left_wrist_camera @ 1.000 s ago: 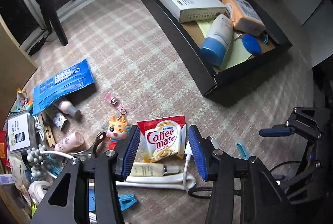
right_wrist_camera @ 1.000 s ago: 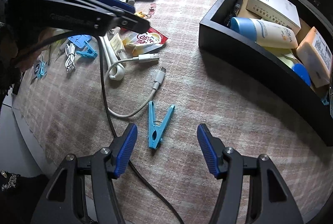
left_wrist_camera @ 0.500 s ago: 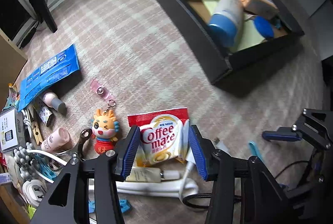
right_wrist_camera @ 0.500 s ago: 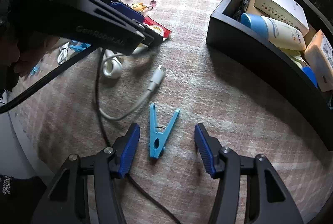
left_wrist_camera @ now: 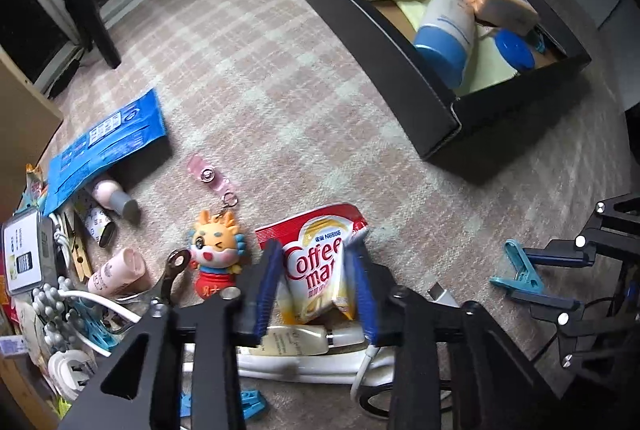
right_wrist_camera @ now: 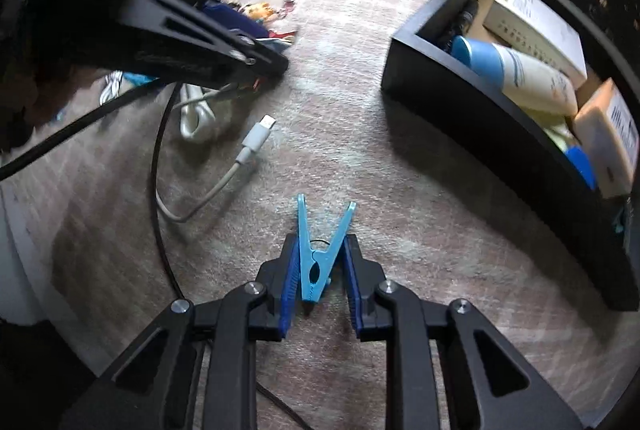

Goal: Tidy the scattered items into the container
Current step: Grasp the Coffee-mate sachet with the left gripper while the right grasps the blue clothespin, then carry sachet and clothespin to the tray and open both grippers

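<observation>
Left gripper (left_wrist_camera: 314,282) closing, pads pinching the Coffee-mate sachet (left_wrist_camera: 320,262), right gripper (right_wrist_camera: 320,272) closing, squeezing the blue clothespin (right_wrist_camera: 320,250), black tray (right_wrist_camera: 500,126) far right

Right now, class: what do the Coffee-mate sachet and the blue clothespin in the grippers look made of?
Coffee-mate sachet: seemingly glossy printed plastic film; it shines and buckles between the closing left gripper.
Blue clothespin: apparently smooth moulded plastic, uniform colour, with a thin wire spring; the closing right gripper pinches it.
</observation>
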### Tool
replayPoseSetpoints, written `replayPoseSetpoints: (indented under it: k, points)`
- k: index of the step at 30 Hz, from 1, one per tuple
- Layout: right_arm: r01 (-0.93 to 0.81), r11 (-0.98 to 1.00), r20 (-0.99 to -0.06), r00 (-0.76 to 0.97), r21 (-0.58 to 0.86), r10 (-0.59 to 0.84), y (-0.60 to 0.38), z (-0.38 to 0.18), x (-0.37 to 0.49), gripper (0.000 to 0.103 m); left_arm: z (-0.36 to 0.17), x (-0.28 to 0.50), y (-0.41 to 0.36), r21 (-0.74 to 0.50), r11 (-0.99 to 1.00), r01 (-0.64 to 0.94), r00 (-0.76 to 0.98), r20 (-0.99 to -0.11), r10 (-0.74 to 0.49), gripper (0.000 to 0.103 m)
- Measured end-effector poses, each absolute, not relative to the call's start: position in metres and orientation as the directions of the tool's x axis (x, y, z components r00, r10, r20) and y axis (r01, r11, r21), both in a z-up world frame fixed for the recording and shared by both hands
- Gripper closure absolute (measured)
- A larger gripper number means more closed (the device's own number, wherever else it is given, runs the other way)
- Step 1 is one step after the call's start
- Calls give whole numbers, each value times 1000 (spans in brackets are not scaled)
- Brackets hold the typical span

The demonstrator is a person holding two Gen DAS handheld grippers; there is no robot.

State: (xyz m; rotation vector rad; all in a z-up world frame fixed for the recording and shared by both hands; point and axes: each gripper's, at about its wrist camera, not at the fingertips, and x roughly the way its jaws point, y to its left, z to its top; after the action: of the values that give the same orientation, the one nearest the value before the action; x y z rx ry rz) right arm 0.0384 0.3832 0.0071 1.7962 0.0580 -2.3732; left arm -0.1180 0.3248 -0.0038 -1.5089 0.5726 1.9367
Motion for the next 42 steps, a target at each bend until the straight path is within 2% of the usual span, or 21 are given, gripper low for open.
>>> replayPoseSetpoints:
  k: [7, 13, 25, 35, 36, 37, 38, 39, 40, 42]
  points:
    - [116, -985, -935, -314, 131, -162, 401, 31, 40, 82, 7, -123, 309, -51, -753, -656, -184, -957, 224, 91]
    - [56, -987, -904, -396, 151, -161, 438, 73, 47, 82, 37, -128, 311, -99, -755, -648, -208, -931, 300, 91]
    - [-166, -981, -864, -503, 100, -3, 555, 114, 41, 82, 109, -134, 412, -149, -655, -741, -215, -871, 441, 91]
    - [-286, -958, -879, -464, 31, 110, 628, 103, 40, 81, 121, -124, 498, -182, -547, -817, -144, -855, 499, 91]
    - [-287, -958, -881, -458, 25, 115, 631, 101, 39, 80, 121, -124, 504, -184, -544, -819, -141, -854, 501, 89]
    - [-286, -958, -884, -452, 17, 119, 632, 101, 38, 77, 122, -124, 510, -181, -547, -817, -144, -855, 498, 81]
    - [-289, -957, -885, -447, 7, 129, 633, 100, 37, 61, 121, -126, 513, -178, -556, -812, -147, -860, 489, 69]
    - [-297, -955, -881, -451, -5, 145, 633, 101, 36, 44, 120, -128, 516, -180, -566, -804, -146, -864, 482, 42]
    - [-296, -955, -870, -469, -9, 153, 632, 103, 37, 42, 120, -129, 515, -185, -571, -800, -149, -860, 488, 38]
    - [-281, -960, -857, -494, -3, 147, 629, 107, 36, 41, 122, -130, 511, -170, -578, -798, -175, -853, 492, 42]
